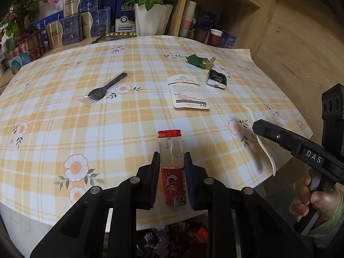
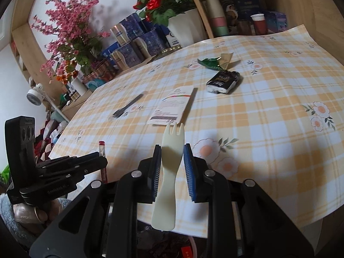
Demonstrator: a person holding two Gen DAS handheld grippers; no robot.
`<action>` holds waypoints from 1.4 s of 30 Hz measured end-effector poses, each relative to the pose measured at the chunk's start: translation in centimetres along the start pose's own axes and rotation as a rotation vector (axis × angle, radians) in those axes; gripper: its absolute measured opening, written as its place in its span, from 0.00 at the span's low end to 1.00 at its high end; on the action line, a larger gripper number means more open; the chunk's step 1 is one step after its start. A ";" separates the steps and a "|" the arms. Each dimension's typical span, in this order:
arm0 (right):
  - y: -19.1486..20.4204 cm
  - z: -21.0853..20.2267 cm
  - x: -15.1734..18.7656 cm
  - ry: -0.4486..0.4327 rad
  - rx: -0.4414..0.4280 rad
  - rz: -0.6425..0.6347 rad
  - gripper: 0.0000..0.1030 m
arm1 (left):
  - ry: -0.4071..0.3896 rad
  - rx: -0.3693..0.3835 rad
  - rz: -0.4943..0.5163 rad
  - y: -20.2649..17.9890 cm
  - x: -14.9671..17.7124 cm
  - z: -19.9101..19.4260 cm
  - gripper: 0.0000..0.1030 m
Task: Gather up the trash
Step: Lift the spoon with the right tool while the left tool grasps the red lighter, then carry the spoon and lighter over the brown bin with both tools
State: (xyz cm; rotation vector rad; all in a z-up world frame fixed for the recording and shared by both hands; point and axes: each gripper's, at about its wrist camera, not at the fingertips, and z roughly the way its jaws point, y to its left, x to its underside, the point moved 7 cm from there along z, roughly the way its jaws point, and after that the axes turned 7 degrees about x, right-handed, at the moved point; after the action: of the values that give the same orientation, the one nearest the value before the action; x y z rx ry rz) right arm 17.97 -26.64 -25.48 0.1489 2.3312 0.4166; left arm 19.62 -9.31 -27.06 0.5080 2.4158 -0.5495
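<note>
Left gripper [image 1: 172, 180]: bottom centre of your left wrist view; your jaws are clamped on the red-capped lighter [image 1: 172, 167], its clear upper half and red cap sticking up past the pads.
Right gripper [image 2: 172, 172]: bottom centre of your right wrist view; your jaws are narrow, pinching the cream plastic spork [image 2: 168, 172] at its waist, tines up, handle hanging below the pads.
Bin below: crumpled trash [image 1: 163, 236] shows under the table edge at the bottom of the left view.
Tablecloth [image 1: 64, 118]: yellow plaid with daisies, fills mid-frame.
Left on the cloth: white printed packet [image 1: 188, 92] at centre; black wrapped spork [image 1: 107, 89] to its left; black foil wrapper [image 1: 216, 79] to its right; green-gold wrapper [image 1: 200, 61] just beyond that.
Far edge: red roses in a white pot [image 1: 150, 4], upper centre.
</note>
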 end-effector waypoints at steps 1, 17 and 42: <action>0.2 -0.2 0.1 0.000 -0.002 -0.004 0.24 | -0.003 0.003 -0.001 -0.1 0.1 -0.3 0.21; 4.2 -5.1 3.1 0.000 -0.024 -0.079 0.24 | 0.008 0.077 0.035 -3.5 6.7 -7.4 0.11; 6.4 -7.1 7.3 0.055 -0.009 -0.127 0.24 | 0.164 0.115 -0.011 -2.8 14.0 -5.4 0.31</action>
State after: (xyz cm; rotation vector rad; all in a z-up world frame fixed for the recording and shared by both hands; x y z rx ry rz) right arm 7.69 -20.79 -23.41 -0.0155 2.3768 0.3713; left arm 5.36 -5.86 -31.20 0.6100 2.5542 -0.6786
